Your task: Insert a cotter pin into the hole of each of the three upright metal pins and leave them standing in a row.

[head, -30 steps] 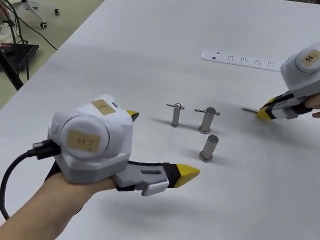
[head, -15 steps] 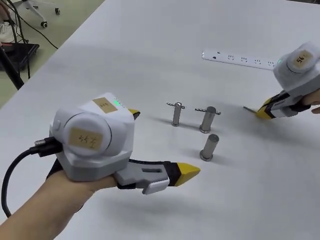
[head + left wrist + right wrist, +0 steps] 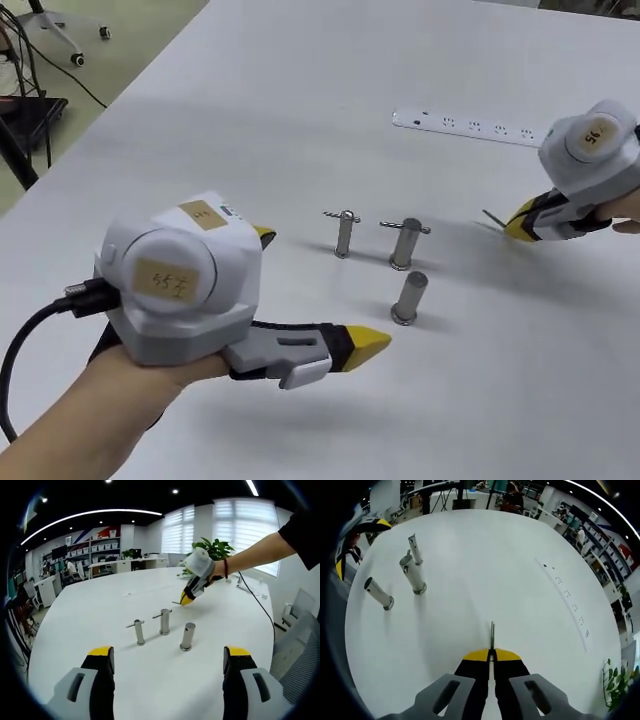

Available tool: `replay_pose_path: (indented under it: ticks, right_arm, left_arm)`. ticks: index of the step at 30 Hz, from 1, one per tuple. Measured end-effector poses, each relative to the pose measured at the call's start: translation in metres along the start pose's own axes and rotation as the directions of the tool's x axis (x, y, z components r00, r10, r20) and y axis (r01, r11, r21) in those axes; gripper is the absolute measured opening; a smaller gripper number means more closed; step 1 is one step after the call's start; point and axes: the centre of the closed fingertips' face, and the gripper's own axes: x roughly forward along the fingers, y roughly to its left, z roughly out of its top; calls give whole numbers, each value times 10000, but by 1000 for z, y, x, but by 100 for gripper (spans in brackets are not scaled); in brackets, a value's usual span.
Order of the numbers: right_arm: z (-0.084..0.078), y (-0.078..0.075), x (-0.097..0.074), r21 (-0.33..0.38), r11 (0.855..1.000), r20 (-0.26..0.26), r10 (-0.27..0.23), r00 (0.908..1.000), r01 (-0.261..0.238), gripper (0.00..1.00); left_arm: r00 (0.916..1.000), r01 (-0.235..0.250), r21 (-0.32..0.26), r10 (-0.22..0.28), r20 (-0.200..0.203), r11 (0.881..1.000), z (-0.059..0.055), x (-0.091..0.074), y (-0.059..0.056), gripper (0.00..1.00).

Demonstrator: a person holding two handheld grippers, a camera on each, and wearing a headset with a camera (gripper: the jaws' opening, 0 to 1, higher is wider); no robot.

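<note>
Two tongs, one loaded. Nearest me the left tongs [image 3: 320,287] hang spread, holding nothing. Just beyond stands the bare pin [image 3: 409,297], upright on the surface [image 3: 300,120], then a fitted pin [image 3: 343,235] and its fitted neighbour [image 3: 403,245]. Farther right, the right tongs [image 3: 491,655] pinch a cotter pin [image 3: 492,635], its length running straight out ahead. The bare pin lies well off to their left, so I judge a leftward swing comes next.

white power strip [image 3: 470,128] flat on white table [image 3: 250,120] | potted plant [image 3: 216,549] beside window blinds [image 3: 245,520]
</note>
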Motion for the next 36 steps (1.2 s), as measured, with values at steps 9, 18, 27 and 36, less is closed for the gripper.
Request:
replay_pose_path:
  ticks: [9,18,27,36]
  right_arm:
    - [8,16,-17,-110,9999,629,-125,9979,133,0]
    - [28,33,-36,-482,9980,1276,-336,9913,401,0]
    - [55,55,-52,-1141,9922,2029,-255,9789,495,0]
    - [73,81,-64,-1979,9776,2552,-194,9667,718,0]
  left_arm:
    - [9998,168,-235,-170,-80,9996,-2,1,-4,83]
    - [9990,452,-519,-455,-50,9976,-1,2,-13,79]
    - [9959,899,-580,-897,74,9943,8,6,-25,71]
    - [9936,1129,-733,-1120,161,9909,28,14,-26,62]
